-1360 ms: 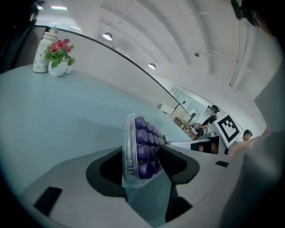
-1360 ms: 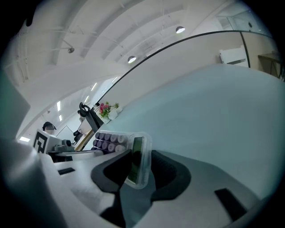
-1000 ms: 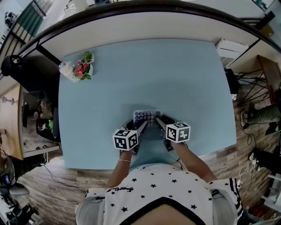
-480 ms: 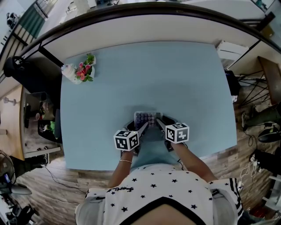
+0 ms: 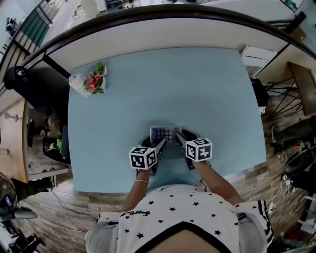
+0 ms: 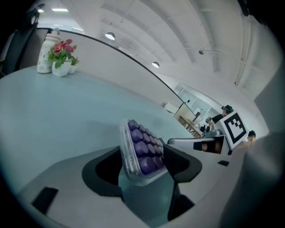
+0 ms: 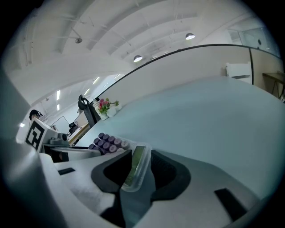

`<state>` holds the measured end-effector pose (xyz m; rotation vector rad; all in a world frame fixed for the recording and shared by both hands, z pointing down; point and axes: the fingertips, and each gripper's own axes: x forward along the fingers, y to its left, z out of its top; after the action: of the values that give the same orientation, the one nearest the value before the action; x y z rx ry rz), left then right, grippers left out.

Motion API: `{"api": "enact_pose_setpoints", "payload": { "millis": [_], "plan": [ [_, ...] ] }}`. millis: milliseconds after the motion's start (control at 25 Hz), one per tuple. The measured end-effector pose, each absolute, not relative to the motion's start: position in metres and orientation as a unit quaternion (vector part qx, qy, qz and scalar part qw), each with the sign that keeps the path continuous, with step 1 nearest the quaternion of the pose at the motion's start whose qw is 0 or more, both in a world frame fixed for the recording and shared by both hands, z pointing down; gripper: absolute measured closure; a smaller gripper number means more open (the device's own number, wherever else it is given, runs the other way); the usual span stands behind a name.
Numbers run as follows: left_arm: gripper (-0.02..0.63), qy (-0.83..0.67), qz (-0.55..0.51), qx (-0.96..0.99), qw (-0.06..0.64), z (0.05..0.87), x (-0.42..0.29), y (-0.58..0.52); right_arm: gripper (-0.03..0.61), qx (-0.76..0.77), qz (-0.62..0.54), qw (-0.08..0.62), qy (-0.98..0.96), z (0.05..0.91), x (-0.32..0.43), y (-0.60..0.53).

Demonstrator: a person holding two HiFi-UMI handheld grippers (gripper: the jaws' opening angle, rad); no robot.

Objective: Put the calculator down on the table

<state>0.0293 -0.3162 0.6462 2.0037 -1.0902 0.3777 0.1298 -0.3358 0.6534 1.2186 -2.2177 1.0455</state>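
Observation:
A calculator (image 5: 164,133) with purple keys, in a clear case, sits near the front edge of the light-blue table (image 5: 163,84), keys up. My left gripper (image 5: 158,142) has the key end (image 6: 141,151) between its jaws, which are opening; a slim gap shows at the left pad. From the right, my right gripper (image 5: 177,137) takes the display end (image 7: 136,167) between its pads (image 7: 167,173), and both touch the case while the jaws close slightly. In both gripper views the calculator stands tilted on edge. Left gripper (image 6: 142,171) and right gripper (image 7: 139,176) point down at the table.
A small pot of pink flowers beside a white bottle (image 5: 89,80) stands at the table's far left corner, also seen in the left gripper view (image 6: 58,55). A curved dark rail (image 5: 158,15) runs behind the table. The person's torso is at the front edge.

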Motion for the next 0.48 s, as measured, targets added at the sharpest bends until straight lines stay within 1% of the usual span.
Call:
{"api": "enact_pose_setpoints", "payload": {
  "millis": [480],
  "plan": [
    [0.285, -0.461, 0.181, 0.78, 0.383, 0.652, 0.021, -0.319, 0.446, 0.436, 0.368, 0.18, -0.801, 0.641, 0.133, -0.326]
  ]
}}
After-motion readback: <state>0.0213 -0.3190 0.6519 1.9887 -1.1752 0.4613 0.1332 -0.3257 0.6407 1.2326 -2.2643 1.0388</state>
